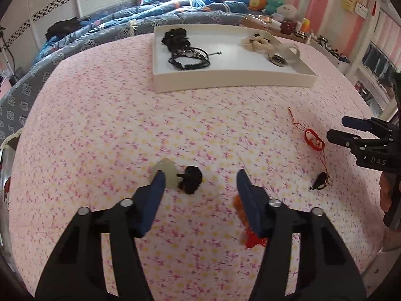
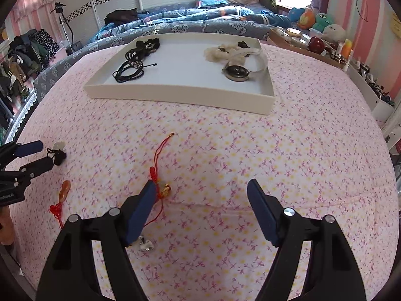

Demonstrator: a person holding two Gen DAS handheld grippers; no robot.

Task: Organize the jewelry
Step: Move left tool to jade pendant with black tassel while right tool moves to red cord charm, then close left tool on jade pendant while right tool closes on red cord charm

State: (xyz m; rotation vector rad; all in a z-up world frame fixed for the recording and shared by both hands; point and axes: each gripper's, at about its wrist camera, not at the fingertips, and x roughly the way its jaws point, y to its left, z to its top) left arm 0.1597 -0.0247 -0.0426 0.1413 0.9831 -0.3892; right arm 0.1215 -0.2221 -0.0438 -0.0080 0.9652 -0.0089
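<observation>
Both jaws spread; tray [image 2: 180, 92] well apart.

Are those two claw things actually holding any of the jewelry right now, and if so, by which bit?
Nothing is held. The left gripper and the right gripper are both open above the bedspread, with the pieces lying loose beneath them.

Left hand-held gripper [image 1: 199, 180] low over the bed, jaws spread wide, nothing between the fingers. Right hand-held gripper [image 2: 201, 192] likewise low over the bed, jaws wide apart and holding nothing, fingers pointing forward.
</observation>
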